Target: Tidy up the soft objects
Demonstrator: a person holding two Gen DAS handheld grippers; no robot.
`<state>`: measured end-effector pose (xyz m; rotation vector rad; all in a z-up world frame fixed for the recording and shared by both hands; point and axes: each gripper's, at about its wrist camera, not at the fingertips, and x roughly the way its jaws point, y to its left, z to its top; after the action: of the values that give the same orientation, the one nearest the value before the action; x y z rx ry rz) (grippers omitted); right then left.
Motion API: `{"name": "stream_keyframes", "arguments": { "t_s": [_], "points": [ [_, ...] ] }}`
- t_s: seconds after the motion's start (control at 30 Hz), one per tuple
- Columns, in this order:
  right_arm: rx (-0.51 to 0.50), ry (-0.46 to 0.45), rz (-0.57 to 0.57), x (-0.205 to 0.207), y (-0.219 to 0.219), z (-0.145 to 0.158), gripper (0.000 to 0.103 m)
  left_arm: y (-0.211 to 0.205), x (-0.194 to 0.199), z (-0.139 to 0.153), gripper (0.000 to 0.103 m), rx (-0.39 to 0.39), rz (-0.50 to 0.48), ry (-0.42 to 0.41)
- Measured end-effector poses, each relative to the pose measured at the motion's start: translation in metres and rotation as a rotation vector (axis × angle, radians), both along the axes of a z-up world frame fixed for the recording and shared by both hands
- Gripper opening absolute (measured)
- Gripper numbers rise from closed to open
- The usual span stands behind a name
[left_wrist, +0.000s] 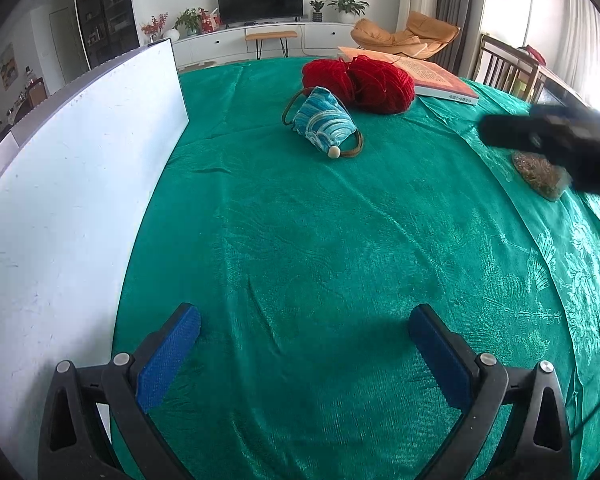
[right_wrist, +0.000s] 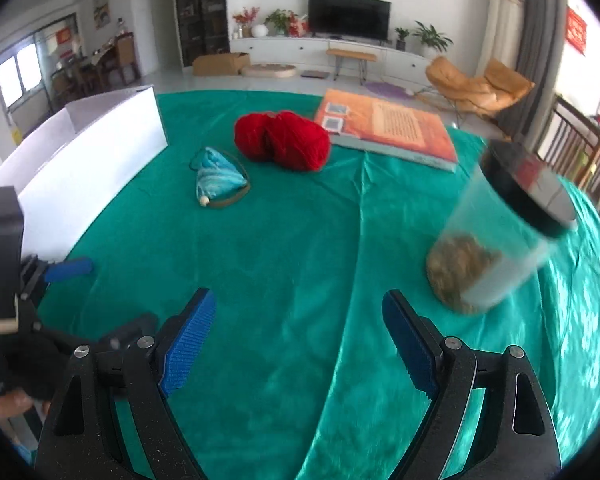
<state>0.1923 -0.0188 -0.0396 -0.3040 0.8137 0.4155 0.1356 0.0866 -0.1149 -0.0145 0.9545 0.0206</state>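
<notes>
**Both grippers empty, soft things waiting by the box**

The red yarn [right_wrist: 282, 145] and blue pouch [right_wrist: 219, 178] lie together at upper centre of the green-clothed counter [right_wrist: 260, 264], near the white box [right_wrist: 96, 152] at the left edge, probably their destination. The hard book [right_wrist: 392, 130] and clear jar [right_wrist: 496, 236] sit to the right, likely to stay.

The right gripper [right_wrist: 298, 340] tilts down over bare cloth, fingers wide, holding nothing. The left gripper [left_wrist: 304, 348] angles down likewise, fingers wide and empty, beside the box.
</notes>
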Motion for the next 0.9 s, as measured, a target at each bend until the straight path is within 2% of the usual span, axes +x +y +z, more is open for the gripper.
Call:
{"name": "stream_keyframes", "arguments": {
  "t_s": [0.1,0.2,0.33,0.37,0.43,0.47,0.53,0.63,0.9],
  "points": [
    [-0.060,-0.041,0.033,0.058,0.034,0.006,0.087,0.002,0.000,0.000,0.103,-0.002,0.008,-0.001],
    [-0.105,-0.016,0.027,0.112,0.060,-0.003,0.086,0.002,0.000,0.000,0.103,-0.002,0.012,-0.001],
    [-0.087,0.094,0.094,0.150,0.079,-0.029,0.084,0.001,0.000,0.001,0.103,-0.002,0.018,-0.002],
    [-0.068,0.118,0.120,0.150,0.081,-0.033,0.079,0.001,0.000,0.001,0.103,-0.003,0.019,-0.002],
    [-0.049,0.096,0.117,0.142,0.076,-0.031,0.044,0.001,0.000,0.001,0.103,-0.003,0.021,-0.002],
    [-0.010,0.110,0.108,0.138,0.069,-0.028,0.037,0.001,0.000,0.001,0.103,-0.003,0.021,-0.002],
    [0.068,0.126,0.074,0.125,0.053,-0.019,0.031,0.000,0.001,0.001,0.103,-0.003,0.020,-0.002],
    [0.173,0.093,0.024,0.092,0.028,0.001,0.025,0.000,0.001,0.001,0.103,-0.003,0.020,-0.002],
    [0.423,-0.002,-0.055,-0.013,-0.034,0.054,0.023,0.001,0.001,0.001,0.103,-0.002,0.020,-0.002]
  ]
}}
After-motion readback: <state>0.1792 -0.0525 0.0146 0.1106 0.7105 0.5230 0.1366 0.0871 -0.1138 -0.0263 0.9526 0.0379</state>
